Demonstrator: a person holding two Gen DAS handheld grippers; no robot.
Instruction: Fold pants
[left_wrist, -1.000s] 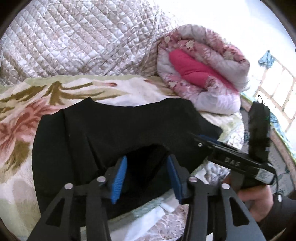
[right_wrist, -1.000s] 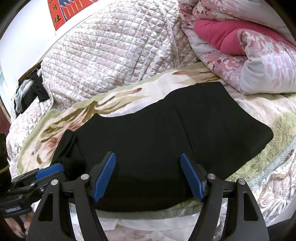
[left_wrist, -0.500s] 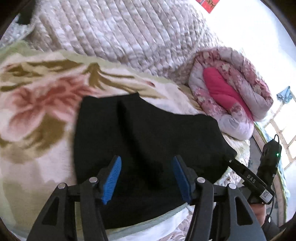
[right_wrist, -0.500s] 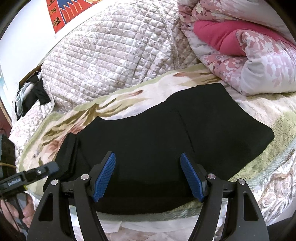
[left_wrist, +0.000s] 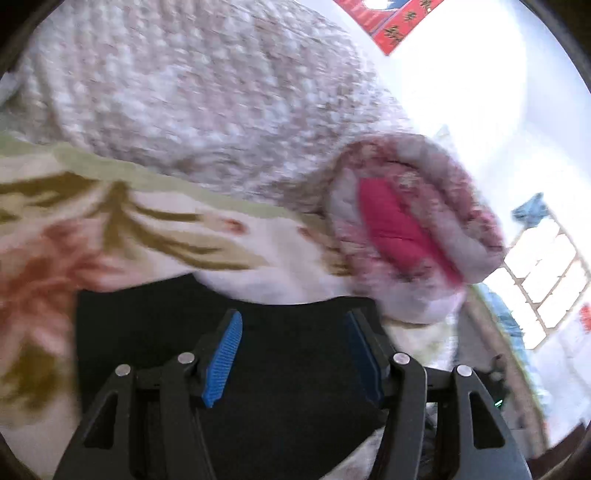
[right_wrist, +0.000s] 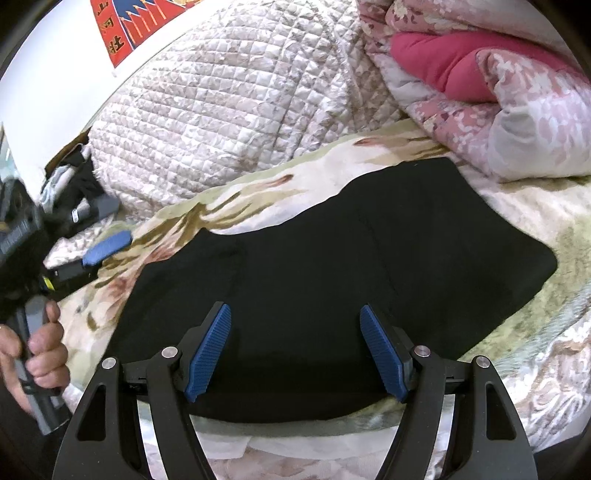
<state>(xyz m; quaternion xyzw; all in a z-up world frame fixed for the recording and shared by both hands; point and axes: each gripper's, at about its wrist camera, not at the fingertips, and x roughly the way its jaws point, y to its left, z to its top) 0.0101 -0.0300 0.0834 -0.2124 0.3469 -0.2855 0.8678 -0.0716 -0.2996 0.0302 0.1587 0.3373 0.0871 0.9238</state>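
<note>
One pair of black pants (right_wrist: 332, 266) lies folded on the flowery blanket (right_wrist: 554, 332).
Two claws hover above it: left gripper (left_wrist: 293, 354) and right gripper (right_wrist: 295, 350), both spread wide, pinching nothing.

One pair of black pants (right_wrist: 332, 280), two grippers (right_wrist: 295, 350) (left_wrist: 291, 354), one rolled pink quilt (right_wrist: 498, 92), one red poster (right_wrist: 133, 26).

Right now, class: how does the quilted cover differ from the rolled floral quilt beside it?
The quilted cover is pale, stitched in small squares; the rolled floral quilt is pink-flowered. The cover lies as one broad mound; the quilt is rolled up, showing a plain red inside. Both rest behind the black pants.
</note>
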